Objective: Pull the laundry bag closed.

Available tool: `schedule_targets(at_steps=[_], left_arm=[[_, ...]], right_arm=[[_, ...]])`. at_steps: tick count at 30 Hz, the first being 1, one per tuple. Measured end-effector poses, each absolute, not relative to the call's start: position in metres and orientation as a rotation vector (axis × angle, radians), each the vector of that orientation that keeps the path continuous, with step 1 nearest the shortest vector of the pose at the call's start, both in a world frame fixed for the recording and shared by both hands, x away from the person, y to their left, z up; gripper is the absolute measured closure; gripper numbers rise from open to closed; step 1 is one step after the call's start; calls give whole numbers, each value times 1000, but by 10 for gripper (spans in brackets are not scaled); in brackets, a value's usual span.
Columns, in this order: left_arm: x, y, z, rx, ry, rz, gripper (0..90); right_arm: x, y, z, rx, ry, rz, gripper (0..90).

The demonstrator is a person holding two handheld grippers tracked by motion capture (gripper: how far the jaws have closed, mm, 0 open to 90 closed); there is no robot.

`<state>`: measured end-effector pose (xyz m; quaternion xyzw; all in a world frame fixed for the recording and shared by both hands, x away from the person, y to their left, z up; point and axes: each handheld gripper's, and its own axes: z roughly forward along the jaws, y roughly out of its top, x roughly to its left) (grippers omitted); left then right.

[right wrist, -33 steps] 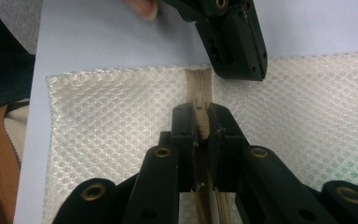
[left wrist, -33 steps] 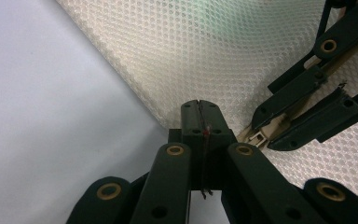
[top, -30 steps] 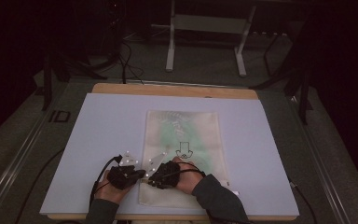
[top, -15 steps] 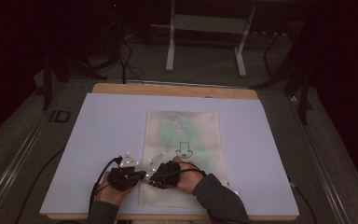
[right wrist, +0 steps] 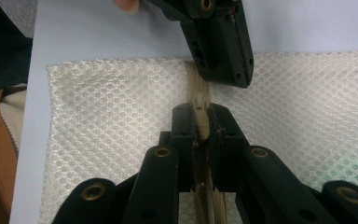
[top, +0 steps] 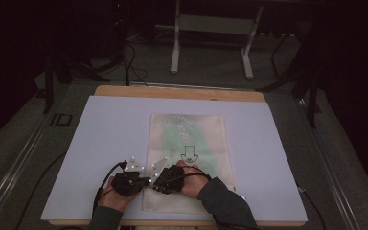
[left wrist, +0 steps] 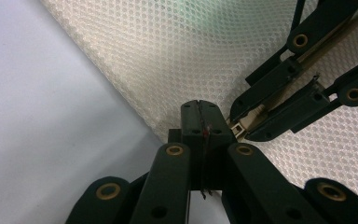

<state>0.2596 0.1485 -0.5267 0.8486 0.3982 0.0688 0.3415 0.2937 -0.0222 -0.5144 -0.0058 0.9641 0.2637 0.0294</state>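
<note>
1. Your right hand-held gripper (right wrist: 198,122) has its jaws closed on the zipper pull (right wrist: 200,122), ready to draw it along.
2. Your left hand-held gripper (left wrist: 199,122) pinches the mesh bag (top: 187,143) edge shut, anchoring it flat on the worktop (top: 110,124).

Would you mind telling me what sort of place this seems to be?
Probably a lab or recording studio: a work table under a plain white sheet, cables trailing over grey carpet, and a metal stand in the dark behind.
</note>
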Motion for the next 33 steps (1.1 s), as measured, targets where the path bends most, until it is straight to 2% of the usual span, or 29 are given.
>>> schedule_targets(at_steps=[33], left_arm=[[260, 149, -527, 2200, 1033, 171, 896]], right_arm=[[291, -31, -509, -53, 2981, 709, 824]])
